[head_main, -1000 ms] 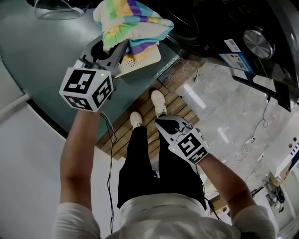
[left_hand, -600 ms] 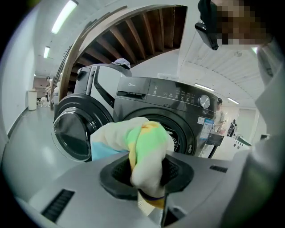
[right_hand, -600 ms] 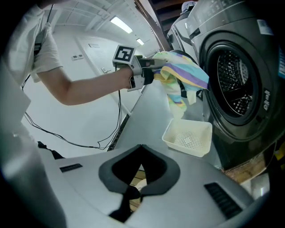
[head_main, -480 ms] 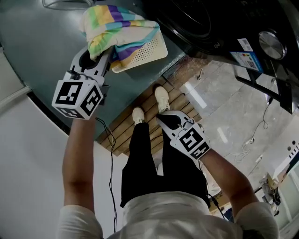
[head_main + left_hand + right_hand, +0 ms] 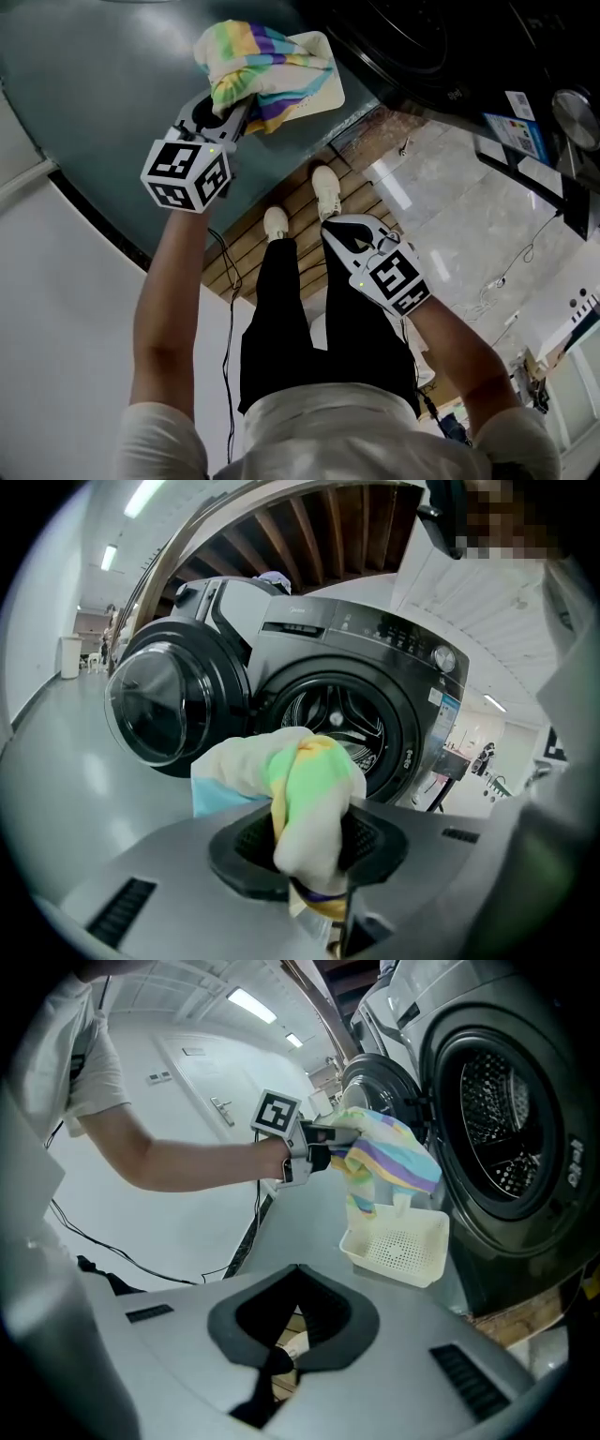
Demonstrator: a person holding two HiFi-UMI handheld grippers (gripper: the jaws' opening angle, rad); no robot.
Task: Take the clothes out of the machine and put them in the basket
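Note:
A pastel striped cloth [image 5: 267,70] is bunched between the jaws of my left gripper [image 5: 230,117], which is shut on it. In the left gripper view the cloth [image 5: 305,808] fills the gap between the jaws of that gripper [image 5: 309,855]. It hangs just over a white perforated basket [image 5: 323,89] on the grey floor, and its loose ends dip into the basket [image 5: 398,1246]. The washing machine [image 5: 497,1129] stands right of the basket with its drum open. My right gripper [image 5: 339,234] is held low over the person's legs, shut and holding nothing.
The round machine door [image 5: 164,705] is swung open to the left of the drum [image 5: 347,714]. Wooden slats [image 5: 281,202] lie under the person's white shoes. A black cable [image 5: 223,309] runs along the white wall side.
My left gripper has come down with the striped cloth, which now hangs lower over the white basket. The right gripper has stayed where it was.

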